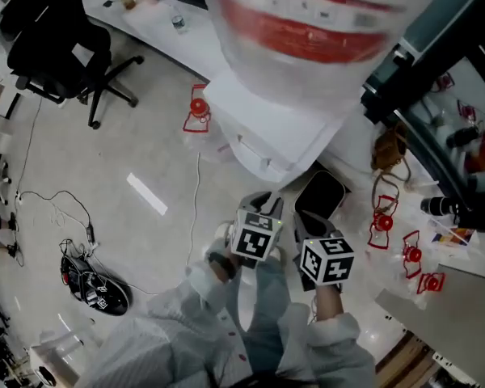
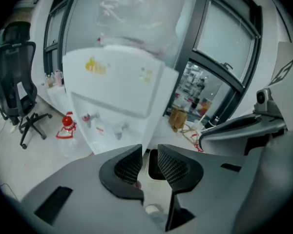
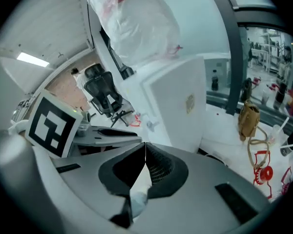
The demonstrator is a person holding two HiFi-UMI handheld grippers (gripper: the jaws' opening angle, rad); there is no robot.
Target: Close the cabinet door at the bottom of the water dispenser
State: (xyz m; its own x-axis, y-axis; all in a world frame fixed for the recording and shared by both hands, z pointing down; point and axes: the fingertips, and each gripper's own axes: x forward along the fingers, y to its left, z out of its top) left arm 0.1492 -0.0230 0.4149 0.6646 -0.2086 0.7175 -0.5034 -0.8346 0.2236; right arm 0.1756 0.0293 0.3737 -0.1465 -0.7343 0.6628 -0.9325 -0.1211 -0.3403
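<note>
The white water dispenser (image 1: 275,128) stands just ahead of me, with a plastic-wrapped bottle (image 1: 307,23) on top. Its front with the taps (image 2: 117,91) faces the left gripper view, and its side (image 3: 180,101) fills the right gripper view. The bottom cabinet door is hidden in every view, under the body or behind the jaws. My left gripper (image 1: 261,203) hangs in front of the dispenser, open (image 2: 149,155) with nothing between its jaws. My right gripper (image 1: 314,226) is beside it, its tips shut together (image 3: 145,147) and empty.
A black bin (image 1: 319,194) sits on the floor right of the dispenser's base. Red-tagged plastic bags (image 1: 196,111) lie left and right of it, with a brown bag (image 1: 390,148) by the window. A black office chair (image 1: 61,39) and cables (image 1: 89,277) are at left.
</note>
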